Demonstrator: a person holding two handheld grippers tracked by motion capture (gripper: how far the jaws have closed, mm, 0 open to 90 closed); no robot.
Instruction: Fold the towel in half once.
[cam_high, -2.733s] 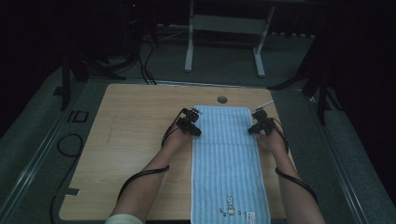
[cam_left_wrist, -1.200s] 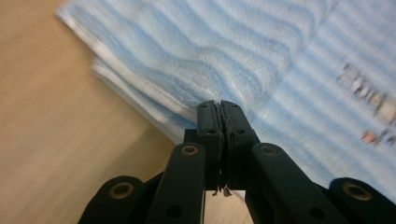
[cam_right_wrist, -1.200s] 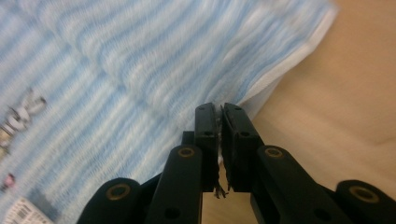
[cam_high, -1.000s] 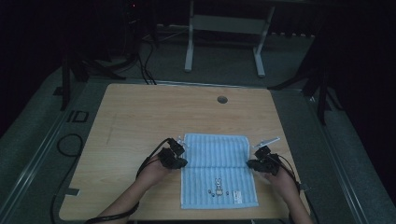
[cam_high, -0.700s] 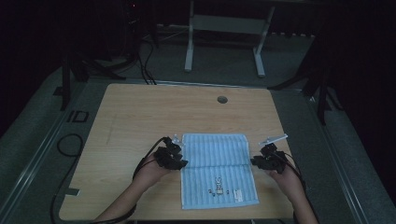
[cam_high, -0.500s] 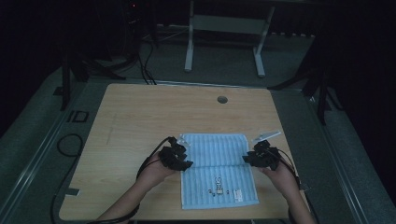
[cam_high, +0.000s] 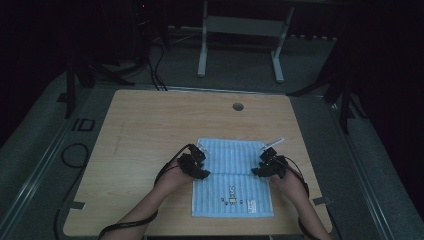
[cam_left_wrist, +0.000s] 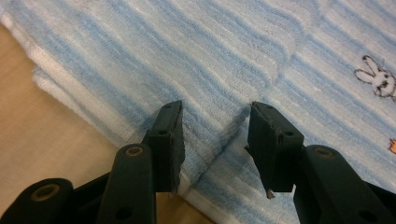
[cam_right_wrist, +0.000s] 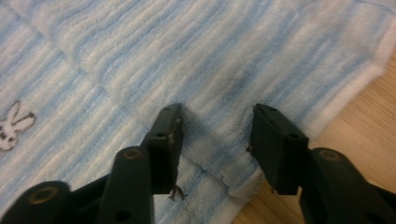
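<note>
One blue striped towel (cam_high: 232, 179) lies folded on the near part of the wooden tabletop (cam_high: 150, 130), and its folded-over edge runs right between the two tools, the left tool (cam_high: 198, 165) at its left side and the right tool (cam_high: 263, 165) at its right side. Both tools have their jaws wide open (nothing is pinched in them), with the tips resting on the towel (cam_left_wrist: 224, 60) over the folded edge. A little bunny picture (cam_left_wrist: 377, 81) is stitched on the towel.

From above we look forward and down across the counter (cam_high: 150, 130); both gripper views sit close over the same striped towel (cam_high: 232, 170).
</note>
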